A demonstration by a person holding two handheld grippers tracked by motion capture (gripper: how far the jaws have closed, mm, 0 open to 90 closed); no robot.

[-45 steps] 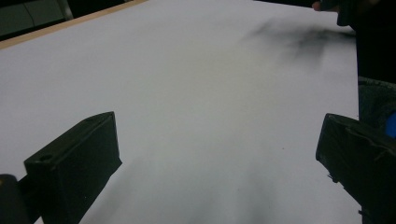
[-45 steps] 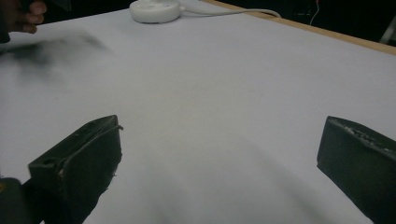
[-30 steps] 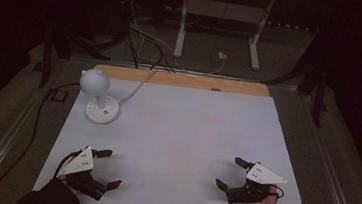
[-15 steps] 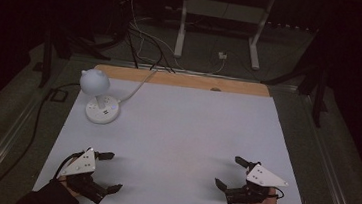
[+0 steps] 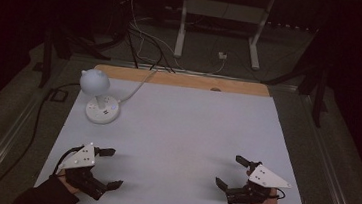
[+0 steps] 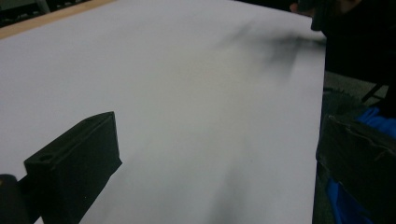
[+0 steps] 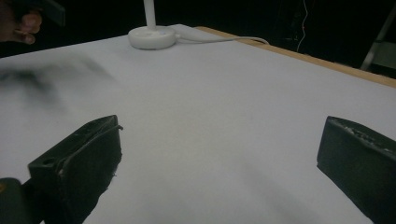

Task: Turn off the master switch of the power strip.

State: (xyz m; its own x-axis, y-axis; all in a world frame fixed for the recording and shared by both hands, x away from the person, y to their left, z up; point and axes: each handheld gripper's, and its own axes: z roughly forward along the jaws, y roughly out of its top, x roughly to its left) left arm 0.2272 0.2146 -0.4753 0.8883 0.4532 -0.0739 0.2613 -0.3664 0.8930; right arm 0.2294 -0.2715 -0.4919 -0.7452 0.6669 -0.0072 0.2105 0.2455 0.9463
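- Left gripper (image 5: pixel 110 168), one: held low over the near left part of the white table (image 5: pixel 191 133), jaws spread wide, nothing between them. In the left gripper view the two black jaws stand far apart over bare white surface.
- Right gripper (image 5: pixel 230 173), one: held low over the near right part of the table, jaws likewise spread wide and holding nothing. The right gripper view has both jaws well apart with bare table between.
- Desk lamp (image 5: pixel 98 96), one: white, with a round head on a short stem and a round base; it stands upright at the far left of the table, well apart from both grippers and nearer the left one. Its white cable (image 5: pixel 138 85) runs off the far edge.
- Step in hand, as a judgement: both tools at rest, ready to reach. The lamp is the single thing on the table, so the left gripper looks best placed to go for it.
- Handling advice: approach from the near side, keep the jaws wide until they flank the thin stem or the base rim, then close gently. The head sits high on a narrow stem, so a sideways push could tip it; mind the cable's pull.
- Wooden strip (image 5: pixel 181 80), one: along the table's far edge.
- White stand legs (image 5: pixel 181 26), two visible, on the floor beyond, with loose wires nearby.
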